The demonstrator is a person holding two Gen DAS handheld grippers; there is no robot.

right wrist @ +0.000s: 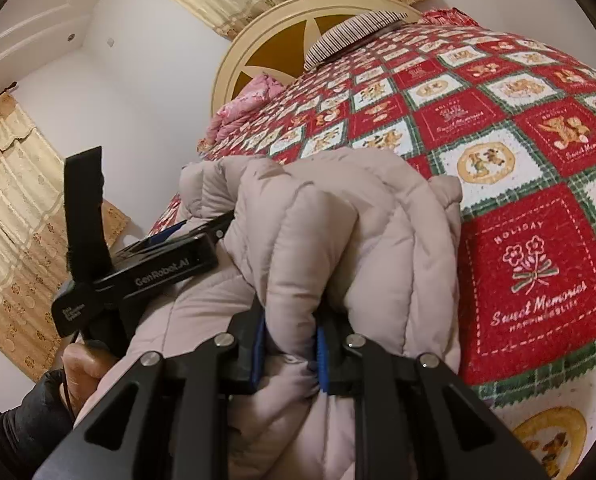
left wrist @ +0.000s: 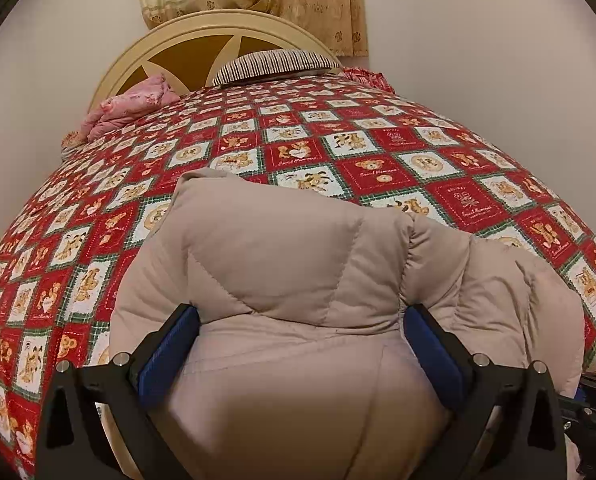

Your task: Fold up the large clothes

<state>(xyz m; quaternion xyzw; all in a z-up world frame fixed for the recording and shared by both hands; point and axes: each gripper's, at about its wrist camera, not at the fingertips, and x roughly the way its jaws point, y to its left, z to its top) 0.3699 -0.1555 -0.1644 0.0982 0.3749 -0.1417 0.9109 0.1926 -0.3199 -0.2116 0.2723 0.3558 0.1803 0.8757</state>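
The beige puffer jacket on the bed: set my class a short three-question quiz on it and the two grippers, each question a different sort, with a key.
1. True or false: the right gripper is clamped on a fold of the beige puffer jacket.
2. Multiple choice: the left gripper is A) wide open around the jacket, B) shut on a pillow, C) out of view.
3. Fill in: the jacket lies on a red, white and green ___ printed with teddy bears.

Key: 1 true; 2 A; 3 bedspread.
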